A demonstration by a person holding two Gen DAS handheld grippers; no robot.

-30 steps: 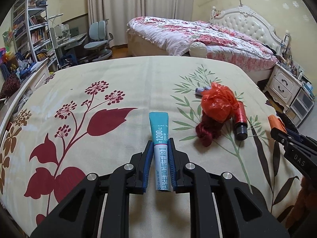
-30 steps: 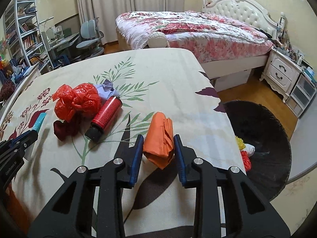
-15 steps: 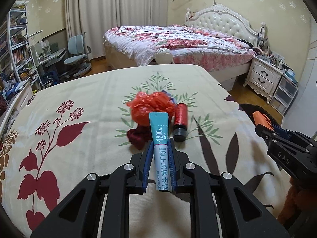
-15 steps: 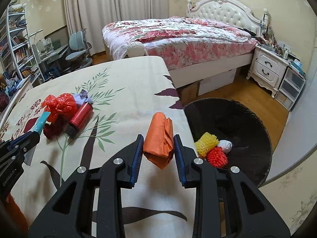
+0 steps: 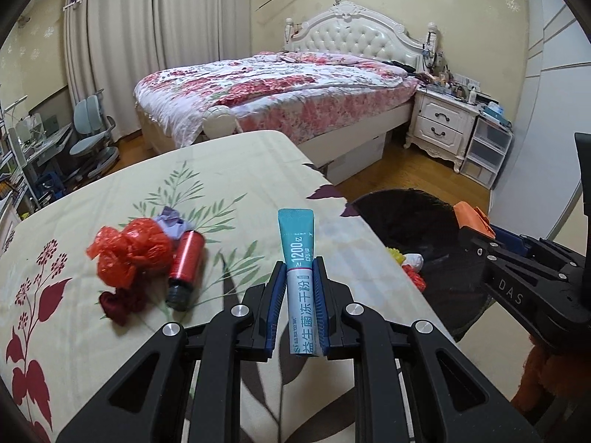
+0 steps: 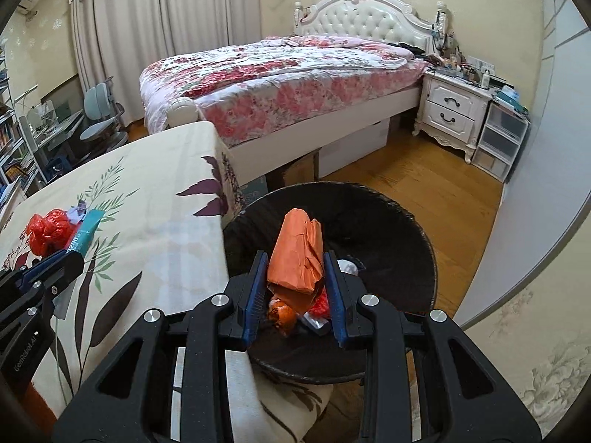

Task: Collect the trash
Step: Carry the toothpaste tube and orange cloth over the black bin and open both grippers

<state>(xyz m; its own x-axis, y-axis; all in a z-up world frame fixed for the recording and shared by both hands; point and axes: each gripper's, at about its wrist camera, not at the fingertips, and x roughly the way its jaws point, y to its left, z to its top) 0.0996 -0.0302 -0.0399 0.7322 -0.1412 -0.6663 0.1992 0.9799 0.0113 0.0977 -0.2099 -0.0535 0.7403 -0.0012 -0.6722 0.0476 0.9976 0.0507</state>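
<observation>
**Holding trash in both grippers, bin in view**

Pinching a teal-and-white flat sachet w/ printed text [image 5: 301,280]: left gripper [image 5: 300,308], blue pads pressed on both long edges. Top half of the sachet sticks out past the tips, bottom end sits between the jaws. It hangs over the cream floral-print bedspread [image 5: 229,184], near its right edge.

Right gripper [image 6: 295,288] is clamped on a crumpled orange paper wad [image 6: 297,254], pads against both sides, wad poking up past the tips. It's over the round black-lined trash bin [image 6: 391,221] on the wood floor, just beside the bedspread edge.

Hard to read:
- Bin contents mostly hidden behind the wad + jaws in the right view; only bits of orange, red & white show. Left view shows yellow, white & red scraps at the bin's near wall, can't ID them.
- Bin's near rim is cut off by the gripper bodies in both views.
- No hands in frame.
- Left view: right gripper seen side-on at the far right, only the wad's tip visible.

Left on the bedspread: crumpled red plastic bag [image 5: 129,249], red cylindrical bottle w/ black cap [image 5: 184,269] touching it, dark red fabric clump [image 5: 118,302] below, lilac scrap [image 5: 170,221] behind. All well apart from both sets of jaws.
</observation>
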